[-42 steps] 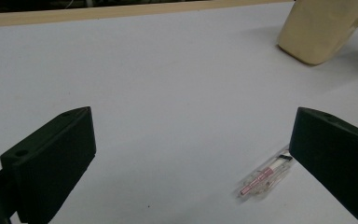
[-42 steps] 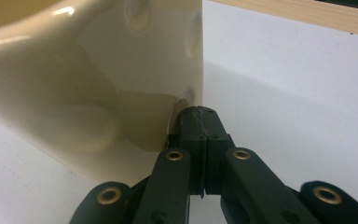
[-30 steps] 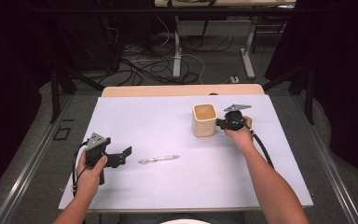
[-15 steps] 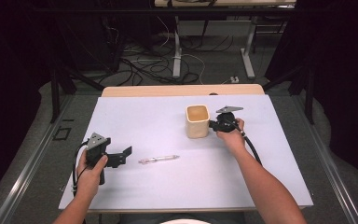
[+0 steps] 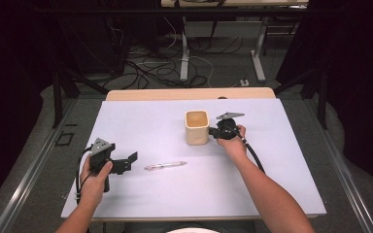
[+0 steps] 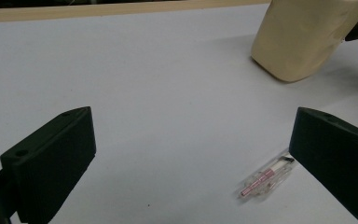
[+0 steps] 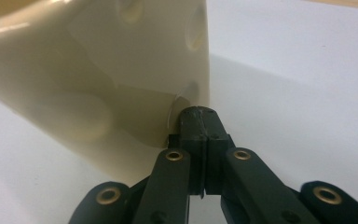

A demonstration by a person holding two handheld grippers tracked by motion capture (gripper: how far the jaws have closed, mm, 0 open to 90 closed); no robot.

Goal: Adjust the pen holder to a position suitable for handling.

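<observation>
Cup [image 5: 196, 127]: cream-coloured, squarish, open top, upright on the white surface [image 5: 141, 121], right of centre and toward the far side. Round dimples or holes in its wall, seen in the right gripper view.

Right claw [image 5: 212, 132]: held in the person's right hand [image 5: 233, 141], at the cup's right side. In the right gripper view the jaws are pressed together, nothing between them, their tips against the cup's lower wall.

Pen [image 5: 165, 165]: clear barrel, pinkish inside, lying flat on the surface nearer the person than the cup and well apart from it; lengthwise left to right.

Left claw [image 5: 131, 160]: held in the left hand [image 5: 94, 177] at the near left of the surface, jaws spread wide and empty, pointing toward the pen, just beside its left end without touching.

Floor beyond the surface: tangled cables [image 5: 141, 63] and metal table legs [image 5: 184, 48].
</observation>
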